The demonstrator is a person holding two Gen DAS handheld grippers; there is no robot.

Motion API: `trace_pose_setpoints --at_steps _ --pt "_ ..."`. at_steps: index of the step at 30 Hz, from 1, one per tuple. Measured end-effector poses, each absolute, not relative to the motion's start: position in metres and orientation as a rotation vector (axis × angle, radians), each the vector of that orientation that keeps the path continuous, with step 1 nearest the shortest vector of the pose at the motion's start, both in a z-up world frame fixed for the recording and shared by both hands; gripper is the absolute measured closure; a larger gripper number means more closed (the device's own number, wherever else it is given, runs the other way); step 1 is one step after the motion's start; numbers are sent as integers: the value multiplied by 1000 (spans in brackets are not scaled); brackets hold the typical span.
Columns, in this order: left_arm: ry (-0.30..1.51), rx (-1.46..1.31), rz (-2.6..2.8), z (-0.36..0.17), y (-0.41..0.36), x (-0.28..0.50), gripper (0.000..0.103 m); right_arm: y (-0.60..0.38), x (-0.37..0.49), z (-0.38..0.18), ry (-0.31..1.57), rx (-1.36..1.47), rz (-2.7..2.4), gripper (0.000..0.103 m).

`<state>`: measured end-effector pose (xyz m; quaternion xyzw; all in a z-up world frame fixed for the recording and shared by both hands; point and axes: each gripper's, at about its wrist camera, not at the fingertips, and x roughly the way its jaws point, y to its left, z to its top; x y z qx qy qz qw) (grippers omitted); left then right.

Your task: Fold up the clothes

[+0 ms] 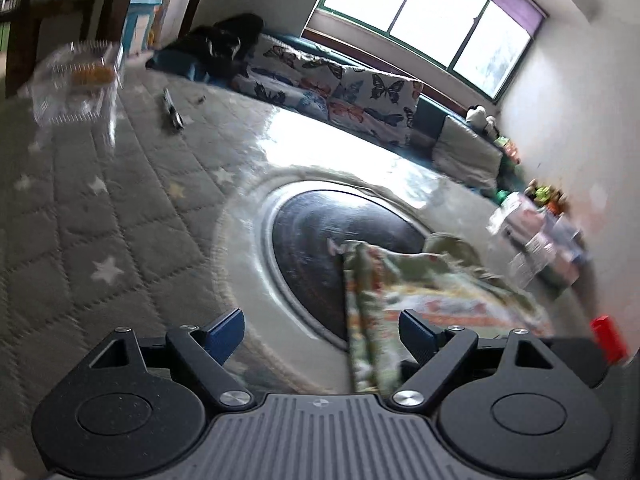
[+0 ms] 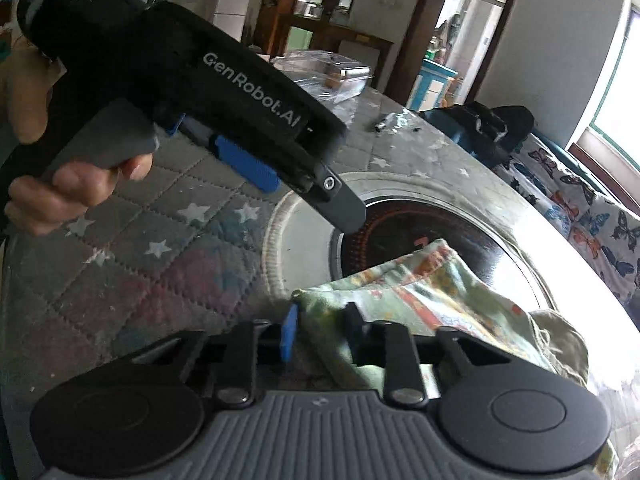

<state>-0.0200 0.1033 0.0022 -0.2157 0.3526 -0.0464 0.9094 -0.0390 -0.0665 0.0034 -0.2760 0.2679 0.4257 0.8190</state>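
Observation:
A green garment with a floral print [image 2: 420, 292] lies bunched on the round table, partly over the dark glass disc [image 2: 400, 228] set in its middle. My right gripper [image 2: 321, 326] is shut on the garment's near corner, with cloth pinched between the blue pad and the black finger. My left gripper [image 1: 320, 334] stands open; a folded edge of the garment [image 1: 364, 312] runs between its fingers, close to the right one, and neither pad presses on it. In the right wrist view a hand [image 2: 60, 196] holds the left gripper above the table, one of its fingers [image 2: 344, 208] over the disc's rim.
A grey quilted cover with stars [image 1: 100, 220] covers the table. On its far side are a clear plastic box [image 1: 76, 80] and a small dark object [image 1: 172, 112]. Bottles and clutter [image 1: 540, 236] crowd the right edge. A butterfly-print cushioned bench [image 1: 340, 84] and a black bag [image 1: 224, 44] lie beyond.

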Motion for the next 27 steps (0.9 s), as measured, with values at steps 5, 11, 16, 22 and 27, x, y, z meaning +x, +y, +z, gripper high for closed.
trace_pose_setpoints --at_steps 5,11,16,22,27 --pt "759 -539 -129 -1 96 -7 16 -84 -29 21 583 -448 899 91" --pt "802 -662 -167 -8 86 18 18 -107 -24 45 571 -331 882 92" --pt "834 -726 -194 -15 78 35 30 -121 -29 51 565 -293 880 92" --pt "868 -802 -214 -27 74 43 78 -129 -35 46 581 -264 889 92" --pt "884 -777 -192 -31 75 45 90 -147 -35 49 570 -214 852 84"
